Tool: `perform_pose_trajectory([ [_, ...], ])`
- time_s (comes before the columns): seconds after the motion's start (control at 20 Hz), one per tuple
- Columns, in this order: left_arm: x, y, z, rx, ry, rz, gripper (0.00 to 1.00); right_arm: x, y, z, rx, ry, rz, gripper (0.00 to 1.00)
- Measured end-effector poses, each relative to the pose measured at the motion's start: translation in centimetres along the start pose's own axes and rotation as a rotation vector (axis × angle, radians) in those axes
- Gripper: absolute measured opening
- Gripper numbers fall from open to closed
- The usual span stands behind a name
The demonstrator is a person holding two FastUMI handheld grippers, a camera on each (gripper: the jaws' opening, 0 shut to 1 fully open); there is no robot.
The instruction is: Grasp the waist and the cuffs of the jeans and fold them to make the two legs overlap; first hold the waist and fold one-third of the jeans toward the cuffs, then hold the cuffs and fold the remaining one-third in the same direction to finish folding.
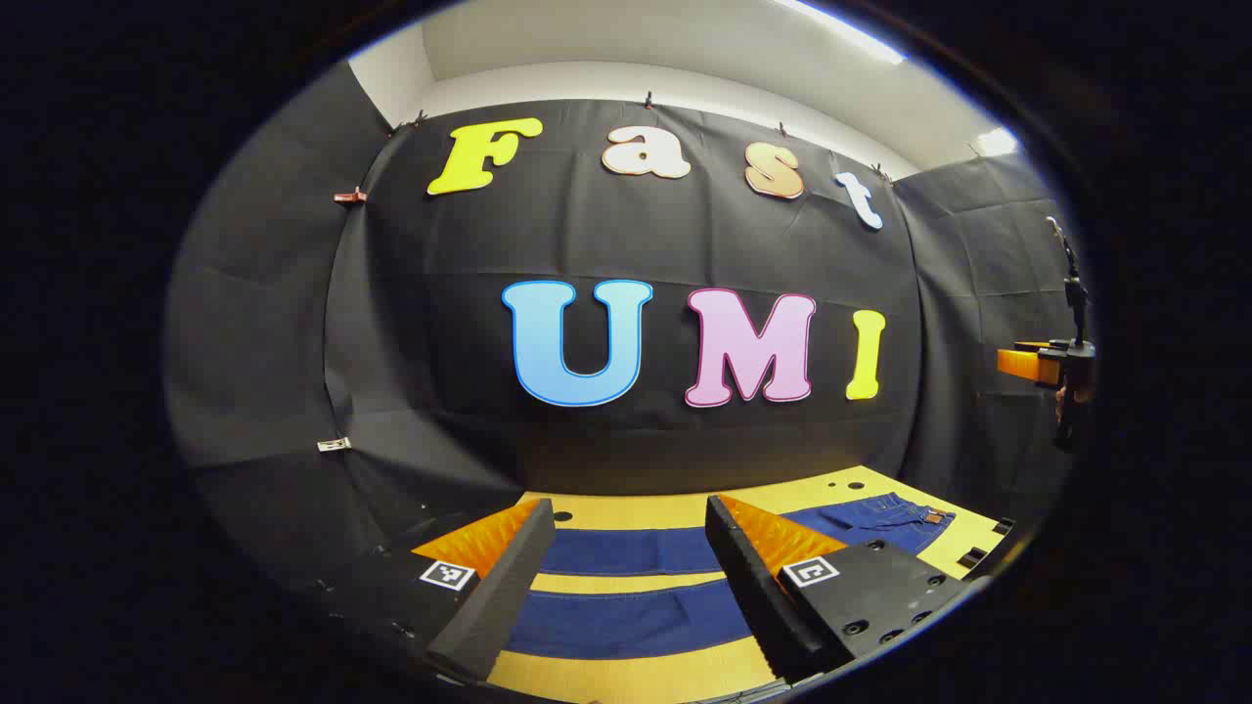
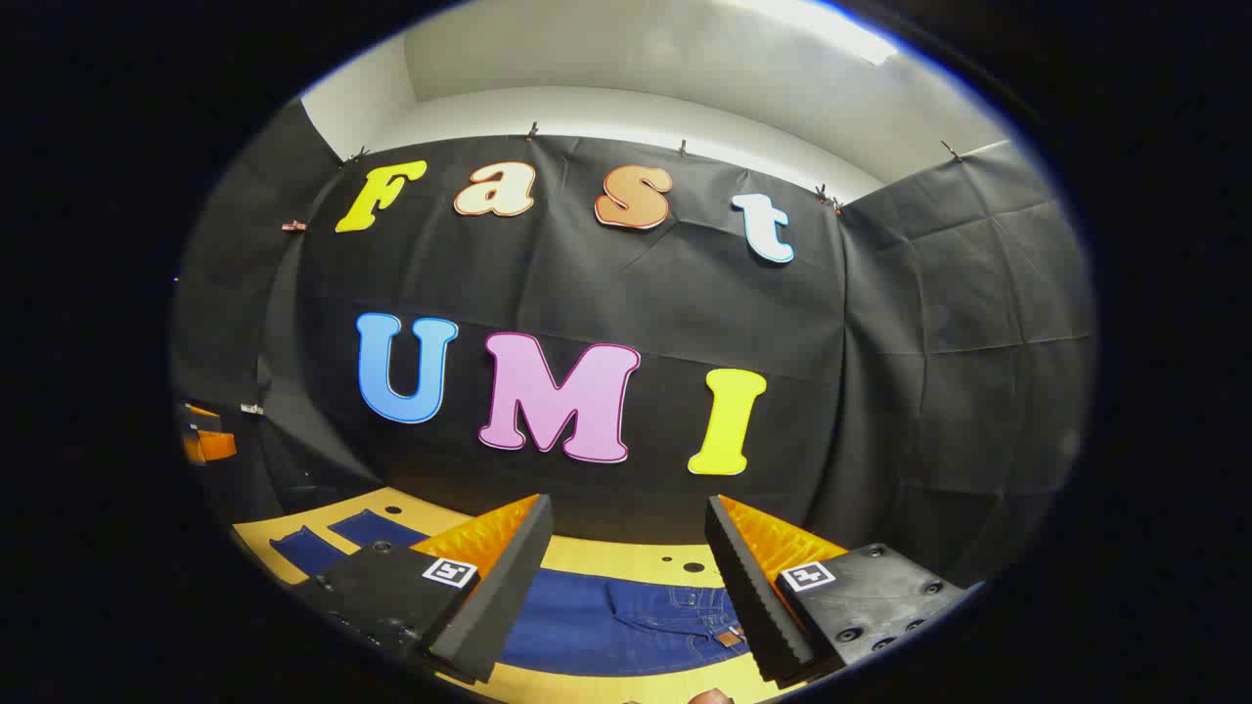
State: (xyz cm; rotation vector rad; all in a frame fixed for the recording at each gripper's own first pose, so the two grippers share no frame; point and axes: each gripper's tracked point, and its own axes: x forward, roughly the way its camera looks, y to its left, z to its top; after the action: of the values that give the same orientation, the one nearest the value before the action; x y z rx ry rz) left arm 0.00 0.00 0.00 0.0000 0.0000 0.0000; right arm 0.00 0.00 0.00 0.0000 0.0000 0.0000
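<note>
We see a recording booth, not a home: black cloth (image 2: 939, 323) is clipped as walls around a yellow tabletop (image 1: 626, 510).

Jeans (image 1: 626, 550) legs: stretches hidden behind both fingers of the left gripper (image 1: 626, 587), cuffs out of sight past the left finger. Between the right gripper (image 2: 626, 587) jaws, waist partly covered by the right finger; label patch too small to make out.
</note>
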Motion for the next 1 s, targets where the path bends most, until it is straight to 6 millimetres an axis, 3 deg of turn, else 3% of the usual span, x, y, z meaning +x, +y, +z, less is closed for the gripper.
perform_pose_trajectory([
  [0.55, 2.0, -2.5, -0.2, -0.036, 0.002, -0.063, 0.98, -1.0, -2.8, -0.6, -0.062, 0.022, -0.039, 0.96],
  [0.8, 2.0, -3.2, 0.0, 0.0, -0.011, -0.09, 0.98, -0.8, -2.8, -1.1, -0.072, 0.031, -0.034, 0.96],
  [1.0, 1.6, -2.4, -1.8, 0.088, 0.025, -0.132, 0.98, 0.1, -2.6, -2.8, -0.105, 0.077, -0.009, 0.96],
])
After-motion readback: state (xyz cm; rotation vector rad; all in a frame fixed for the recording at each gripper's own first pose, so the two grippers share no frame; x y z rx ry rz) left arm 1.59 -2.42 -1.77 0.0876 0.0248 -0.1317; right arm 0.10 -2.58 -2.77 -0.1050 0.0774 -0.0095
